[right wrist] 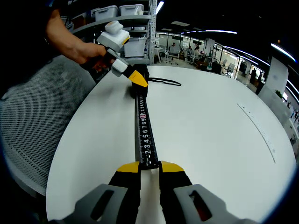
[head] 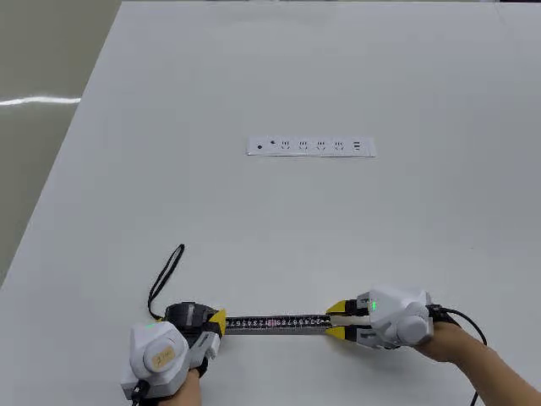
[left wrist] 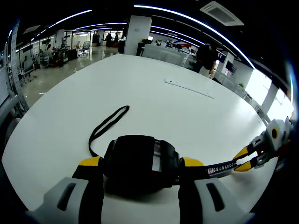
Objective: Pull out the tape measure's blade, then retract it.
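Observation:
A black tape measure case (head: 192, 318) lies near the table's front edge, held between the yellow-tipped fingers of my left gripper (head: 213, 324), which is shut on it. In the left gripper view the case (left wrist: 140, 161) sits between both jaws, its black wrist strap (left wrist: 106, 124) trailing away on the table. The dark numbered blade (head: 275, 322) runs out to the right, a short stretch long. My right gripper (head: 338, 320) is shut on the blade's end. In the right gripper view the blade (right wrist: 145, 135) leads from the pinched tip (right wrist: 149, 164) to the case (right wrist: 139, 87).
A white power strip (head: 310, 146) is set flat in the middle of the white table (head: 338, 237). The strap (head: 166, 277) loops off to the case's far left. A mesh chair back (right wrist: 42, 121) stands beside the table's near edge.

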`<action>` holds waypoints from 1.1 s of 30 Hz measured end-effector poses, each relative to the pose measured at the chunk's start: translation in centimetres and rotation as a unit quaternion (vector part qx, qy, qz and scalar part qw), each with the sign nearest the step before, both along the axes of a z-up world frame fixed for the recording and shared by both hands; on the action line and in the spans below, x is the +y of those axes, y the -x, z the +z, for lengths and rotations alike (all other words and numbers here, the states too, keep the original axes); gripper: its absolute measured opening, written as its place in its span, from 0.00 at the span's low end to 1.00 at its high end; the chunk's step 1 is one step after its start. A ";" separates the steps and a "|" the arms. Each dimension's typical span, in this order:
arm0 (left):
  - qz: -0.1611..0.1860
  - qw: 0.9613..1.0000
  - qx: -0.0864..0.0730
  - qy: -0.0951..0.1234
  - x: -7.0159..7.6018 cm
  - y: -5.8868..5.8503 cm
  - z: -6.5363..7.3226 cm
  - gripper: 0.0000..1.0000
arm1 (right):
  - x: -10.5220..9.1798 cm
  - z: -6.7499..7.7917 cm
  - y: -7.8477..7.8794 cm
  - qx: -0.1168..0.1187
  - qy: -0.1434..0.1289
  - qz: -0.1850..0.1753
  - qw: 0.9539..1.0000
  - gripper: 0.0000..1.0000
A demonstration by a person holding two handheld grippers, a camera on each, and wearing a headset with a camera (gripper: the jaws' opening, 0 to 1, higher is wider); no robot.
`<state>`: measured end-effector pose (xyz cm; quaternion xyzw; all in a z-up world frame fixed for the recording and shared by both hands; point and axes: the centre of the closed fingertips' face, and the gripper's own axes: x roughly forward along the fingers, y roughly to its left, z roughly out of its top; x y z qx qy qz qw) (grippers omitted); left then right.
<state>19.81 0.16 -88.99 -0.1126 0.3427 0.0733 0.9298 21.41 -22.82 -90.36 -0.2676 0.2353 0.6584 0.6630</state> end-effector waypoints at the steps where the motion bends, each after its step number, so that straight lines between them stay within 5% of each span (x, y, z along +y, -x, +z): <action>1: 0.000 1.000 0.000 0.000 0.0 0.0 0.0 0.61 | 0.0 0.0 0.0 0.000 0.000 0.000 1.000 0.13; 33: 0.001 1.000 0.000 0.009 -0.1 0.1 0.1 0.62 | 2.1 0.2 0.2 0.000 -0.008 0.007 1.000 0.13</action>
